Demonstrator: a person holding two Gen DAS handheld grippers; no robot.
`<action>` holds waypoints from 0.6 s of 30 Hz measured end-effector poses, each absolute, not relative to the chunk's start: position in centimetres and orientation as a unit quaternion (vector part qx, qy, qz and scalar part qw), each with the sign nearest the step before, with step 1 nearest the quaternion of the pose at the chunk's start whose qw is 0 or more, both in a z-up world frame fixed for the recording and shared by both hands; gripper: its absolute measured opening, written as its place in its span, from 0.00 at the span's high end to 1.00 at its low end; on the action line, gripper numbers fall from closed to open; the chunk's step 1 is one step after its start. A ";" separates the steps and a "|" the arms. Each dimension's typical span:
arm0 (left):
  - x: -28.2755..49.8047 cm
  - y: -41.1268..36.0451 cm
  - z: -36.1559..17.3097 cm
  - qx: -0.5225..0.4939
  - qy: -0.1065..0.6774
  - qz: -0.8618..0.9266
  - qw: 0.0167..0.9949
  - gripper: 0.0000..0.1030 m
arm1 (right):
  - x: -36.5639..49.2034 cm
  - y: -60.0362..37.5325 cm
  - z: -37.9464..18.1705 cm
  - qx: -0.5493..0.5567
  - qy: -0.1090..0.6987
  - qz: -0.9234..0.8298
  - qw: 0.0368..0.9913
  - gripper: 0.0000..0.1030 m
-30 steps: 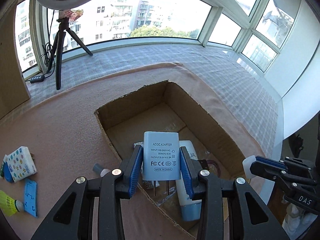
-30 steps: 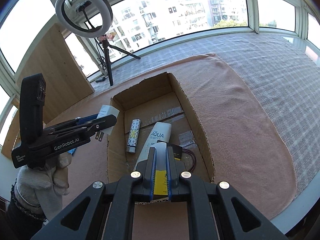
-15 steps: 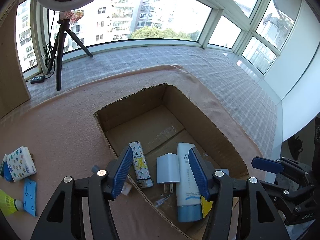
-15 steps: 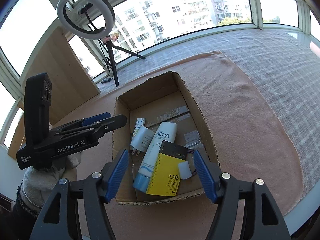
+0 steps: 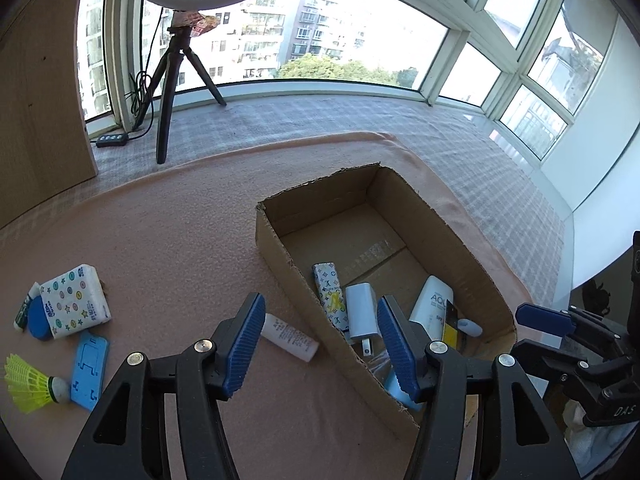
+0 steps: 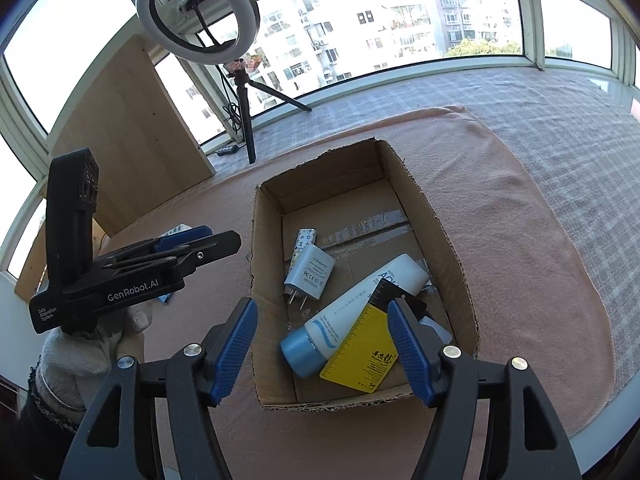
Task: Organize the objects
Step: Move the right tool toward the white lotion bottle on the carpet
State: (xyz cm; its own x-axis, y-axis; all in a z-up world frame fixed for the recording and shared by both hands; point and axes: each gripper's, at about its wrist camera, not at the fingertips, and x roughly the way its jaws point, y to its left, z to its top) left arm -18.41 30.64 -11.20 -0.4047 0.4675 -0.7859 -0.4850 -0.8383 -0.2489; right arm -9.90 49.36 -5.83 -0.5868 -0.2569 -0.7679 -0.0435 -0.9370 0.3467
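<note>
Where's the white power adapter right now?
In both wrist views the white power adapter lies inside the cardboard box, between the patterned lighter and the AQUA tube, prongs toward the near wall.

Pink blanket under cardboard box, small white bottle, tissue pack, blue holder, shuttlecock.

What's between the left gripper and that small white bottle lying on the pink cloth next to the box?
Nothing visible. The small white bottle lies on the pink cloth just ahead of the open left gripper, with bare cloth between. The cardboard box wall runs close along the bottle's right, so the right finger has little room.
</note>
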 end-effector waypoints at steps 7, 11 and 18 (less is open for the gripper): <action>-18.1 25.2 -11.8 -0.471 0.000 0.845 0.253 0.40 | -10.4 47.0 -5.3 0.440 -0.164 -0.878 0.089 0.38; -17.0 21.9 -12.6 -0.481 -0.004 0.845 0.236 0.40 | -11.3 44.5 -4.9 0.445 -0.150 -0.875 0.120 0.38; -15.9 16.0 -14.1 -0.498 -0.031 0.841 0.208 0.40 | -14.5 38.8 -5.1 0.471 -0.127 -0.854 0.181 0.38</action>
